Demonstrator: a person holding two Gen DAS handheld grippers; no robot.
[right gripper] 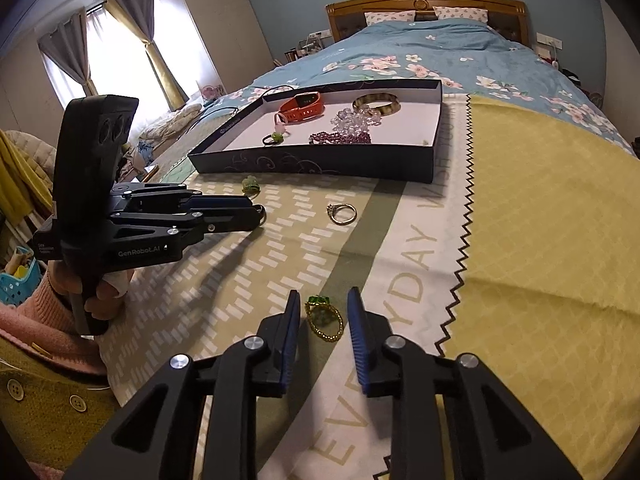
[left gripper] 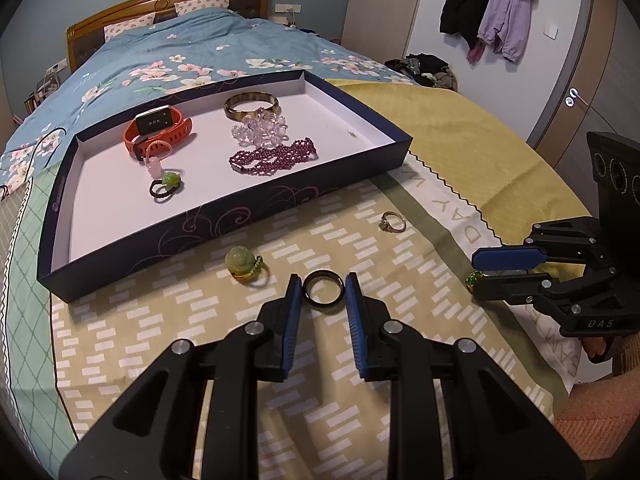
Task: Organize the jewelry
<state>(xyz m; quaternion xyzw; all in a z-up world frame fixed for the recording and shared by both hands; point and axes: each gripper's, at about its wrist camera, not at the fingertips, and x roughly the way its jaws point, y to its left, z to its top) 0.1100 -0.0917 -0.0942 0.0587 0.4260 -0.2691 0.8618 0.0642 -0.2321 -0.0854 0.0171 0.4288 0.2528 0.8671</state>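
Note:
My left gripper (left gripper: 323, 277) is shut on a black ring (left gripper: 323, 291) that rests on the patterned cloth, both blue pads touching its sides. My right gripper (right gripper: 324, 293) stands open around a gold ring with a green stone (right gripper: 325, 320), which lies on the cloth with small gaps to either pad. The left wrist view shows that gripper (left gripper: 477, 270) from the side, the green ring (left gripper: 473, 280) at its tips. The dark blue tray (left gripper: 240, 216) lies beyond, holding an orange watch (left gripper: 158, 130), a bangle (left gripper: 251, 104), clear beads (left gripper: 260, 130) and purple beads (left gripper: 274, 156).
On the cloth in front of the tray lie a jade charm on a beaded ring (left gripper: 242, 262) and a gold ring with a stone (left gripper: 394, 222). A yellow cloth (right gripper: 540, 220) covers the right side. Everything sits on a bed with a blue floral quilt (left gripper: 192, 52).

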